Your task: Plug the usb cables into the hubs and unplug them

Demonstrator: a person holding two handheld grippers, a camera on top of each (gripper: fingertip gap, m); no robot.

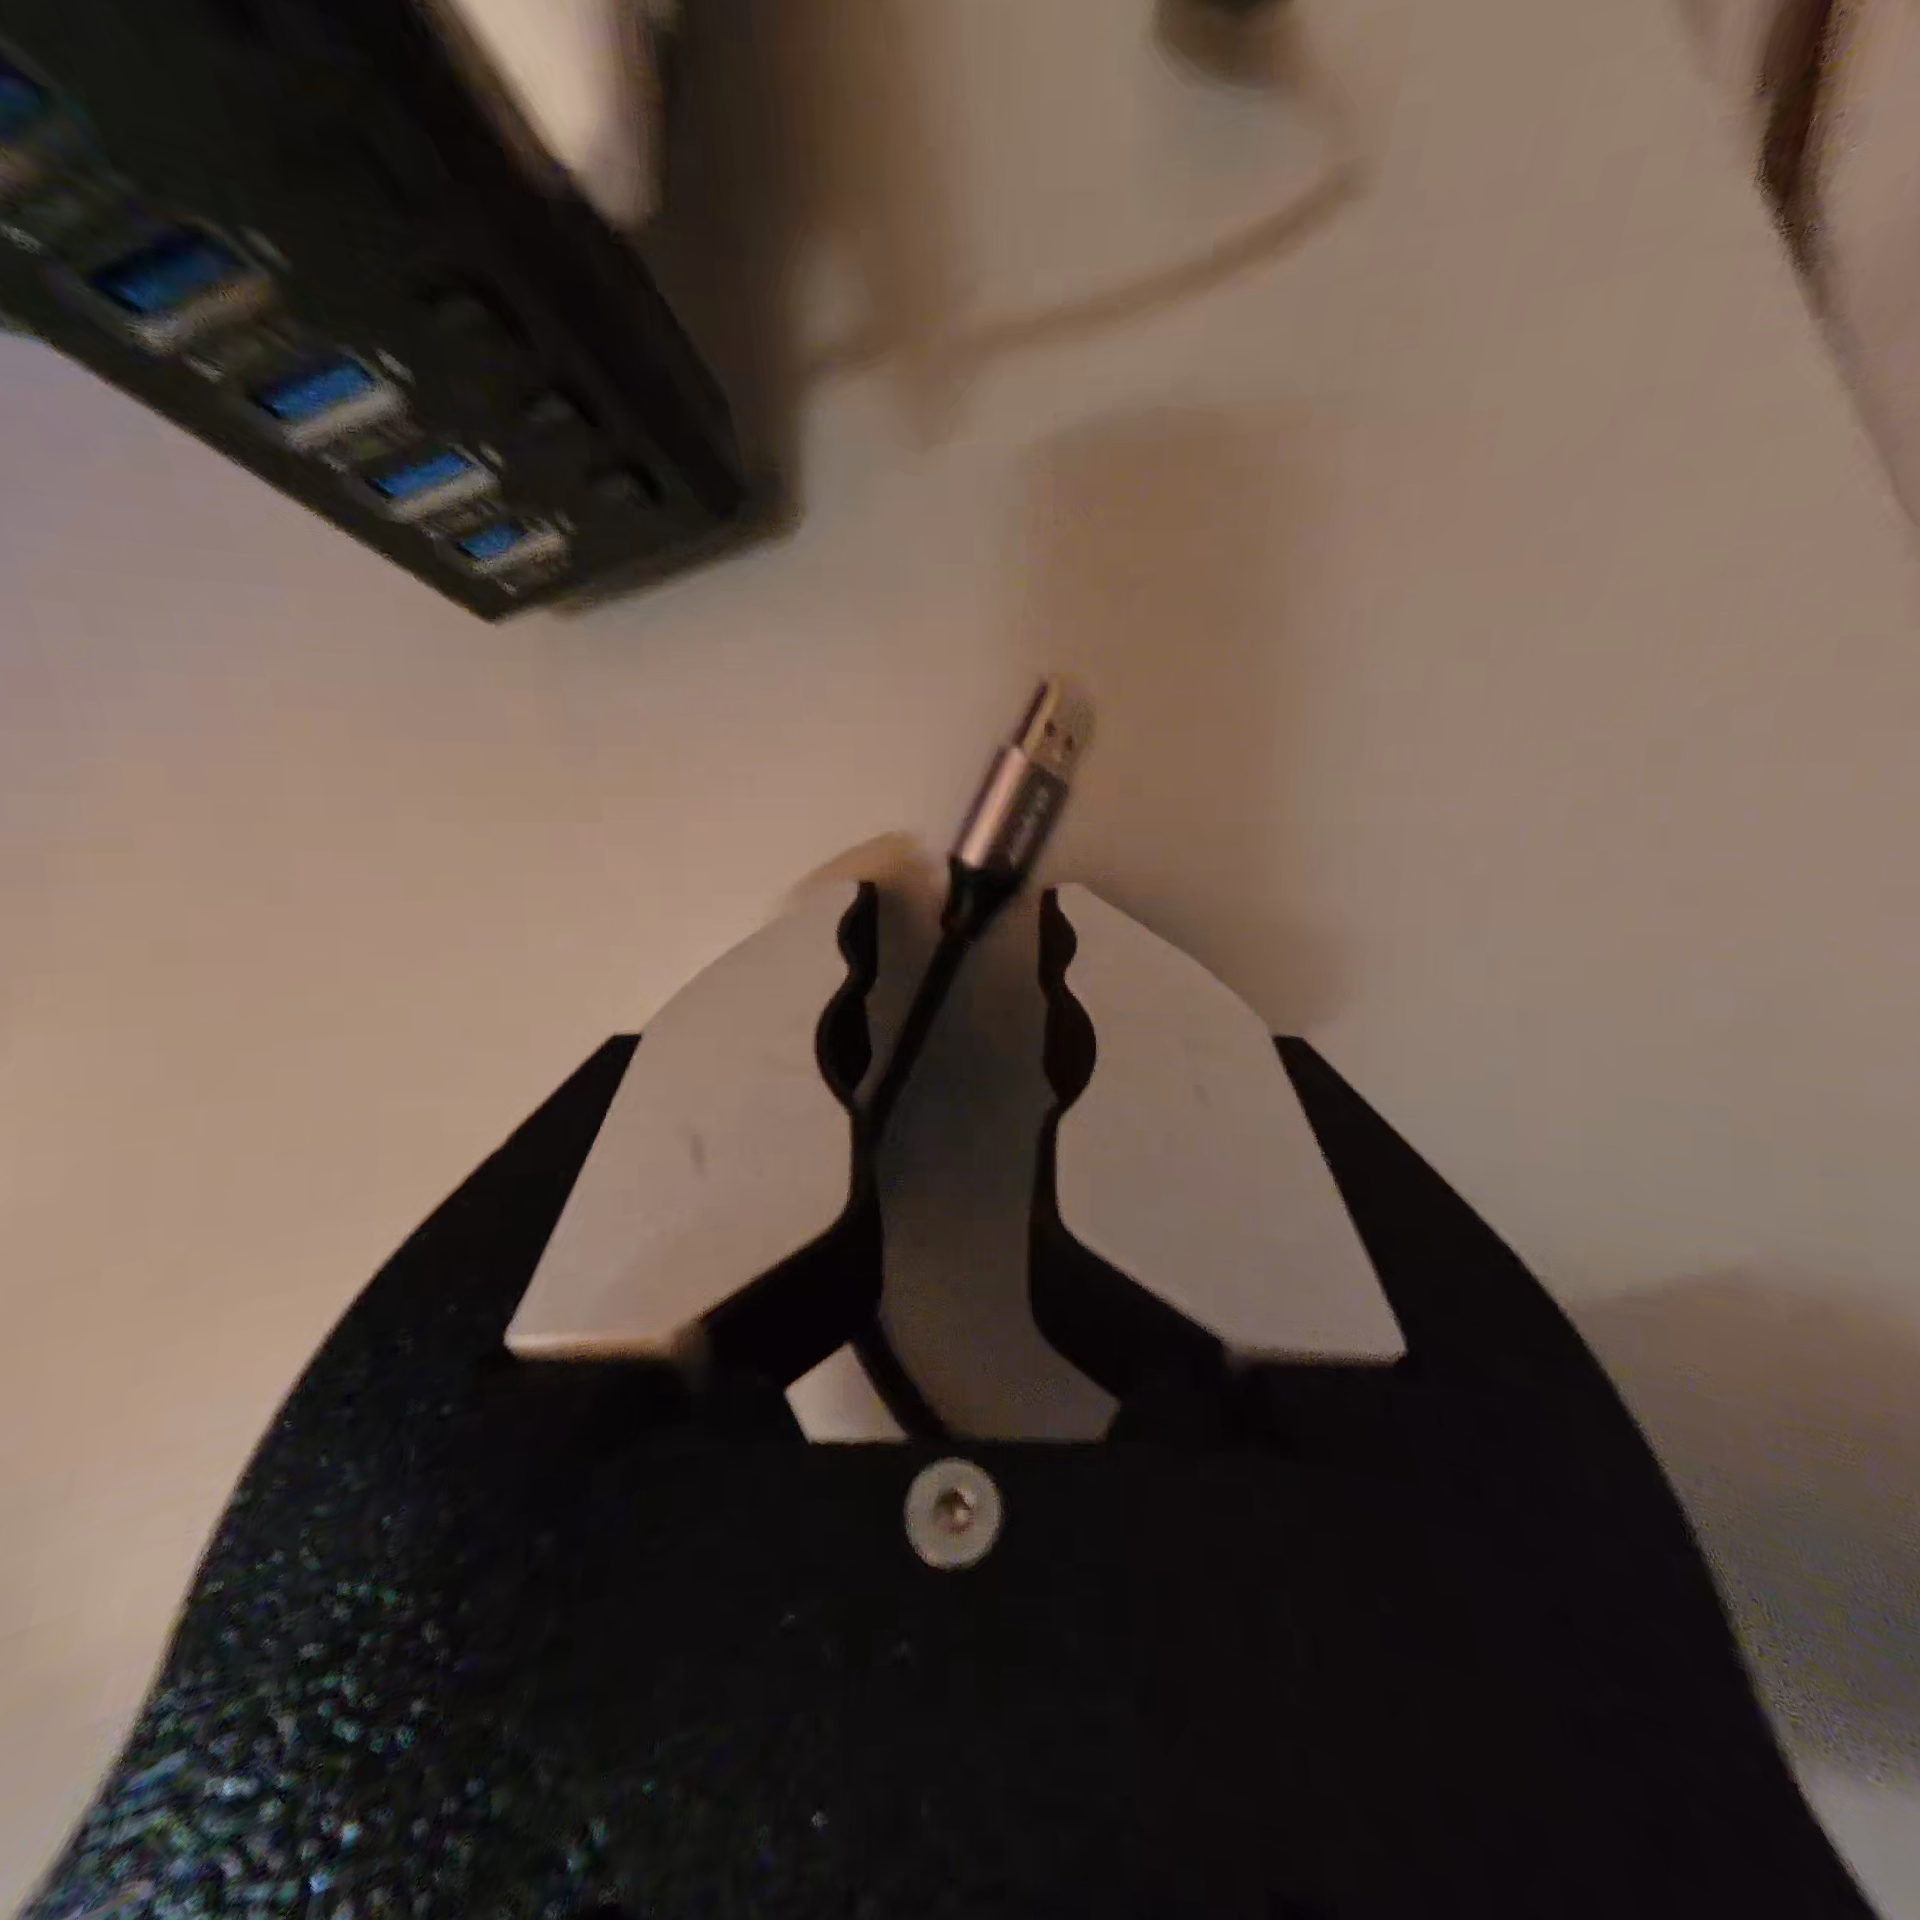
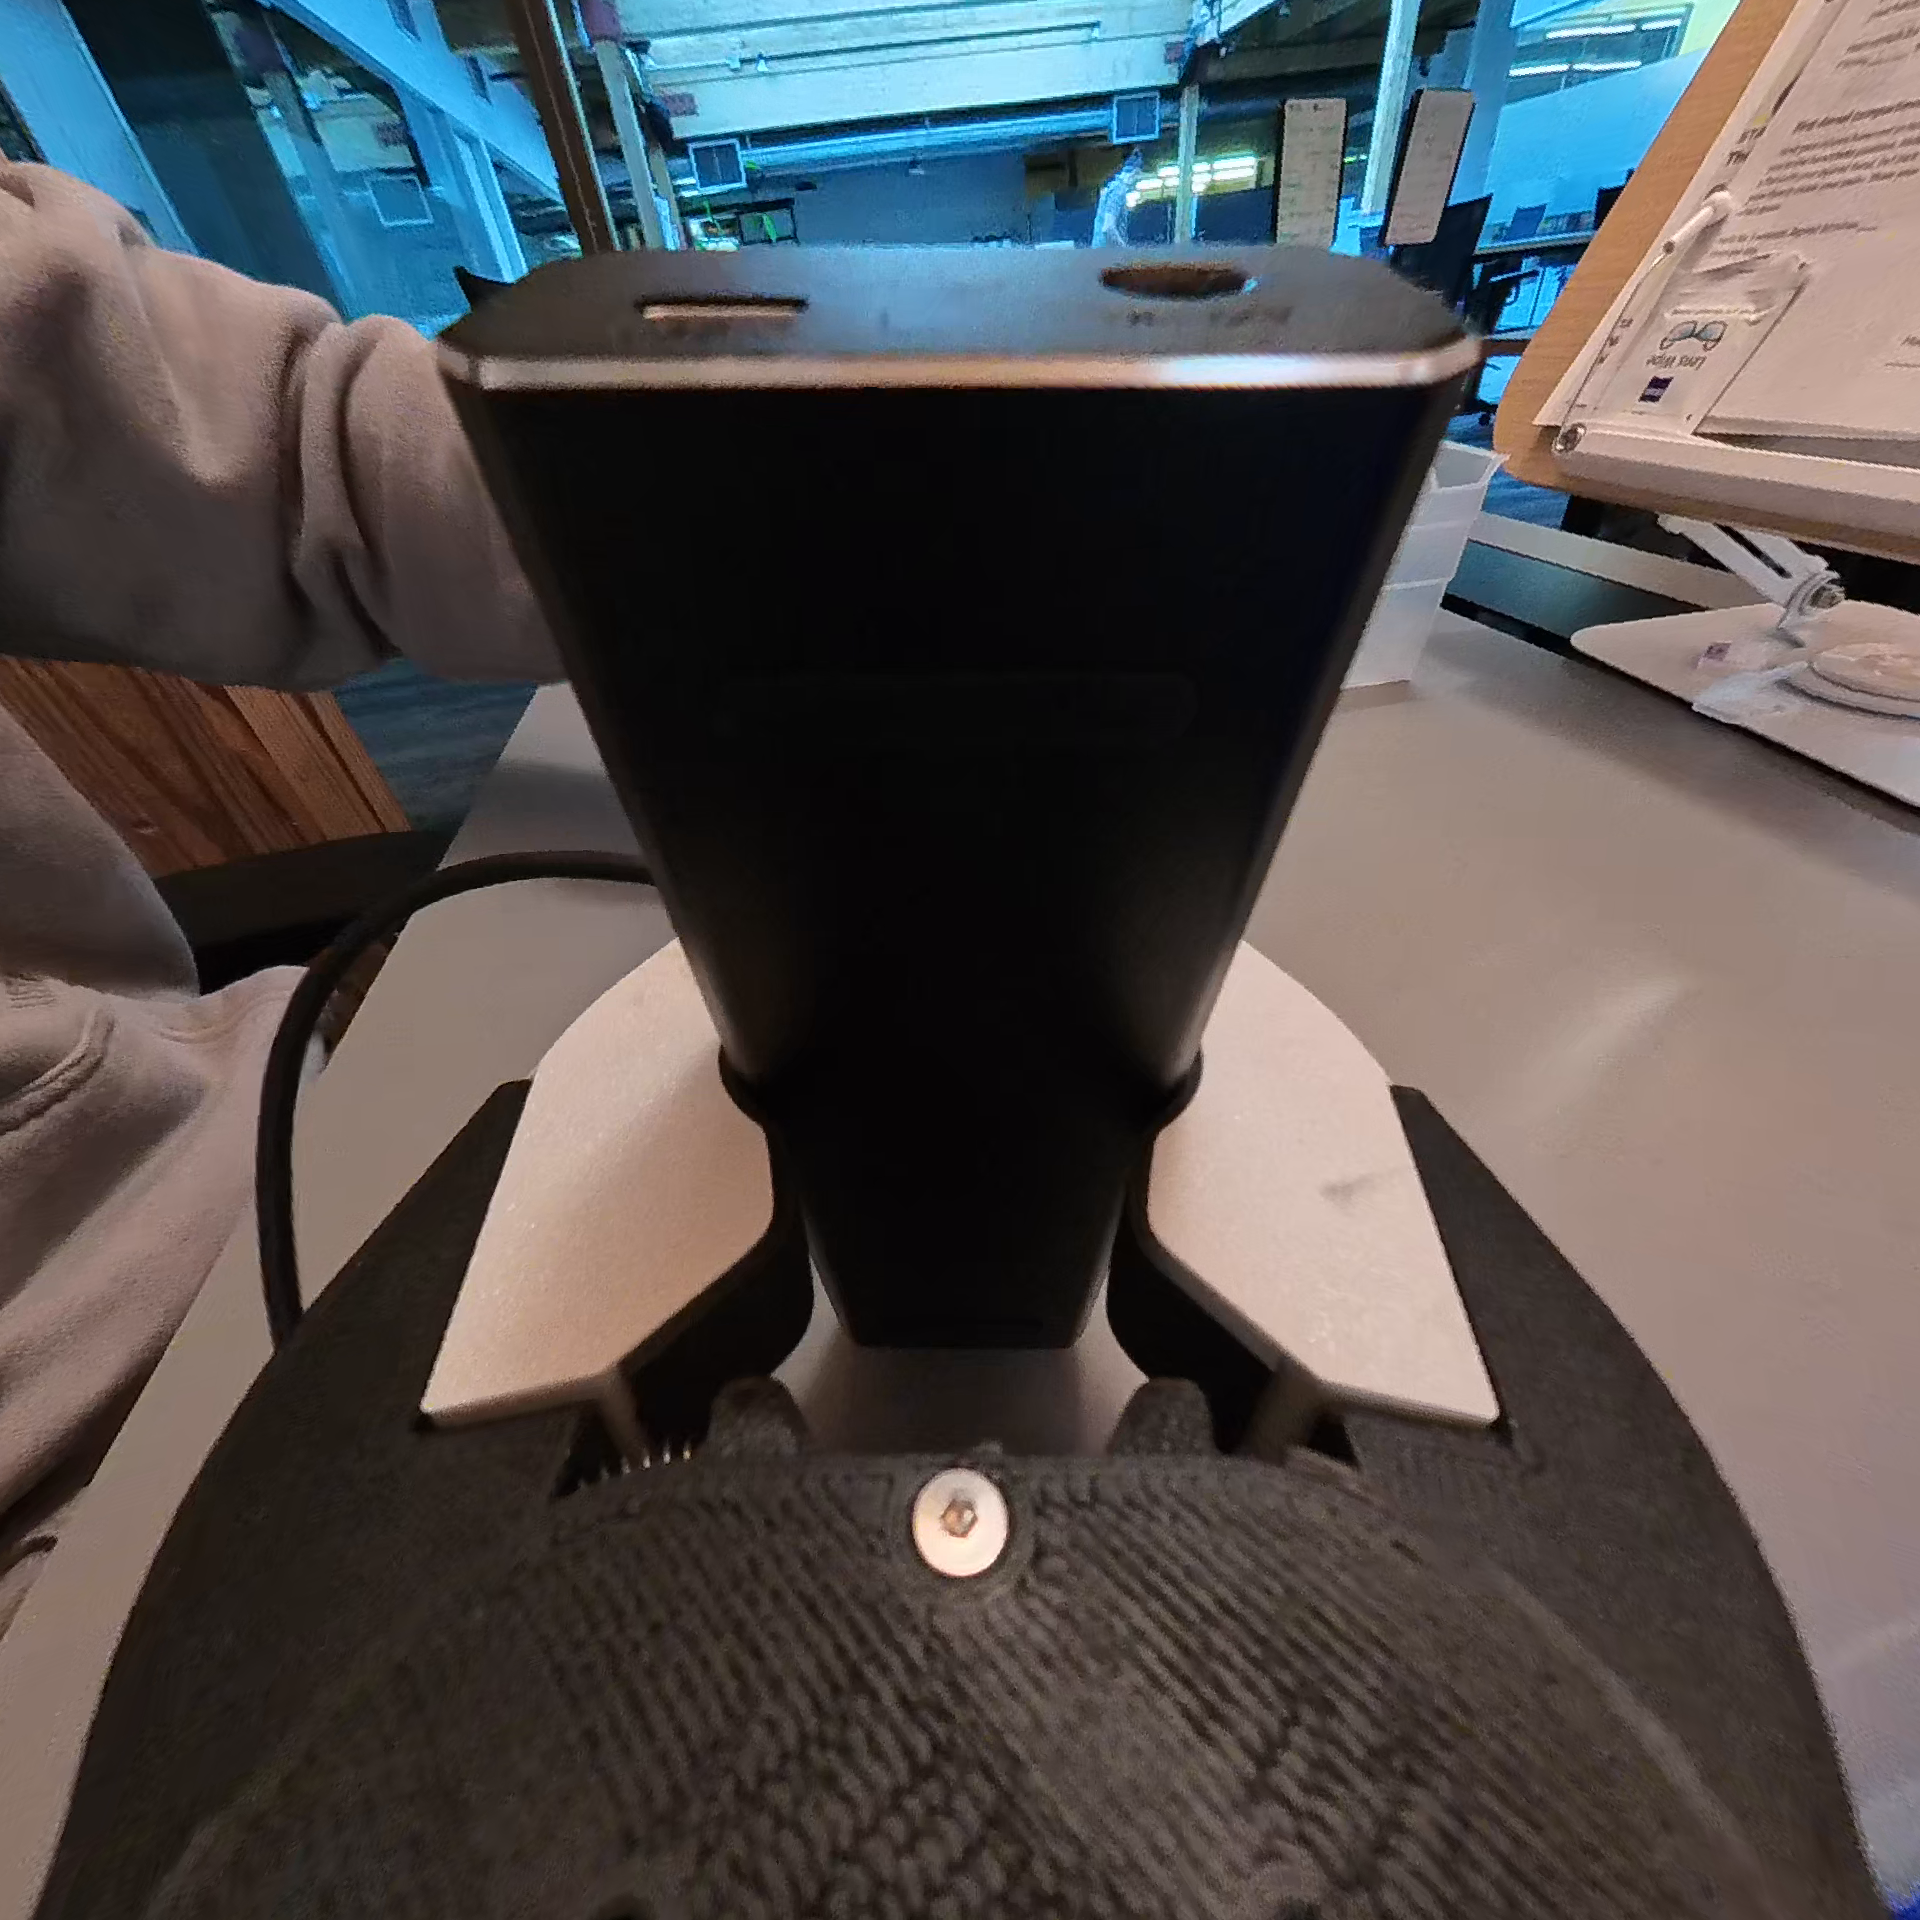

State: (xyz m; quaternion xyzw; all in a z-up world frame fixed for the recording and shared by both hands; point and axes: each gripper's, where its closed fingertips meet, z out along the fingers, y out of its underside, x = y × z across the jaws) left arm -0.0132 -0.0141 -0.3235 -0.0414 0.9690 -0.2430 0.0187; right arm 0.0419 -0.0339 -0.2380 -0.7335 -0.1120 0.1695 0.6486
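In the left wrist view my left gripper (image 1: 961,894) is closed on a thin black usb cable (image 1: 914,1039) that runs up between the jaws. Its silver plug (image 1: 1023,779) sticks out past the fingertips, above the pale table (image 1: 416,831). A black hub (image 1: 343,343) with several blue ports lies blurred at the upper left, apart from the plug. In the right wrist view my right gripper (image 2: 961,1081) is shut on a black hub (image 2: 956,623) by its near end. The hub points away, with a slot and a round socket on its far end face.
A blurred white cable (image 1: 1143,281) curves across the table behind the plug. A person's grey sleeve (image 2: 208,468) is at the left, with a black cable (image 2: 281,1091) looping below it. A tilted board with papers (image 2: 1766,260) on a white stand is at the right.
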